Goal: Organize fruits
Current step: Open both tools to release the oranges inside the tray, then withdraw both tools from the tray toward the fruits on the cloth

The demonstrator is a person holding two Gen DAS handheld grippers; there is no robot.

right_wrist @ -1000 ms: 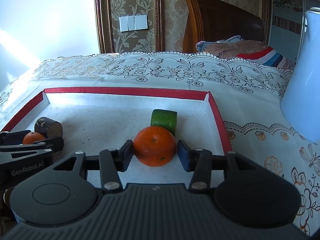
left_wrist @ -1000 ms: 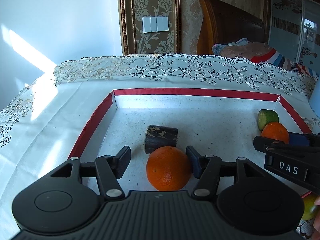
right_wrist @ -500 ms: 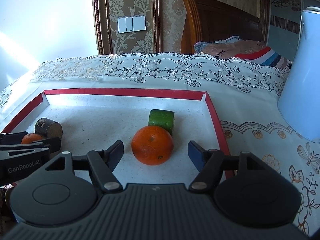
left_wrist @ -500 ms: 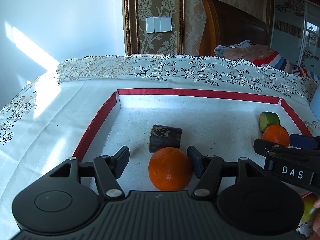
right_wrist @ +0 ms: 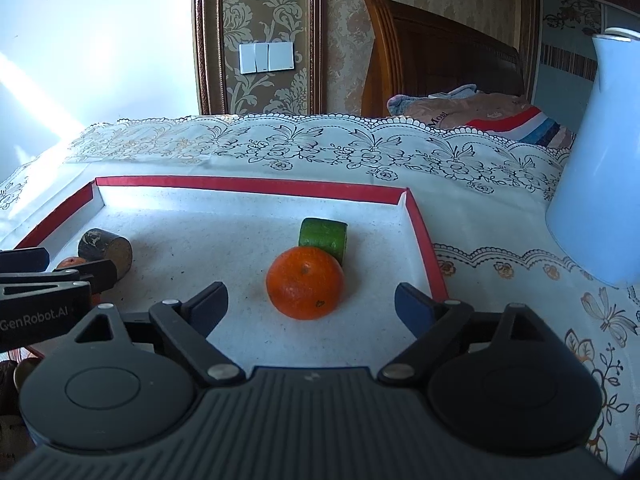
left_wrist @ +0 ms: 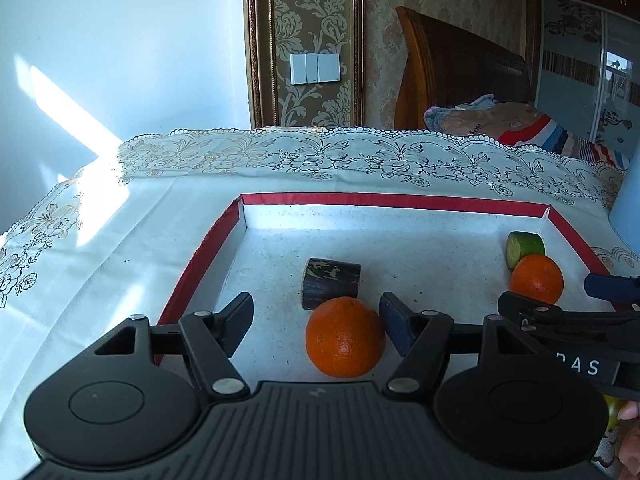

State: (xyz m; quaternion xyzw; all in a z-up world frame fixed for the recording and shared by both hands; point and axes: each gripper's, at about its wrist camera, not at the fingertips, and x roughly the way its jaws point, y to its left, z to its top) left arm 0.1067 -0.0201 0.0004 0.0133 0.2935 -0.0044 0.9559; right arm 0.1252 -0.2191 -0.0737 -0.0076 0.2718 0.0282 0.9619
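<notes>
Two round, glossy oranges lie in the red-rimmed tray, each between just-opened gripper fingers.

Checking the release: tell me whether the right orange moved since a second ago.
No. The right orange still overlaps the green piece behind it; only the right tool has just been opening around it.

I count two oranges, one green cucumber piece at right, one dark log piece at centre, all in one tray.
</notes>
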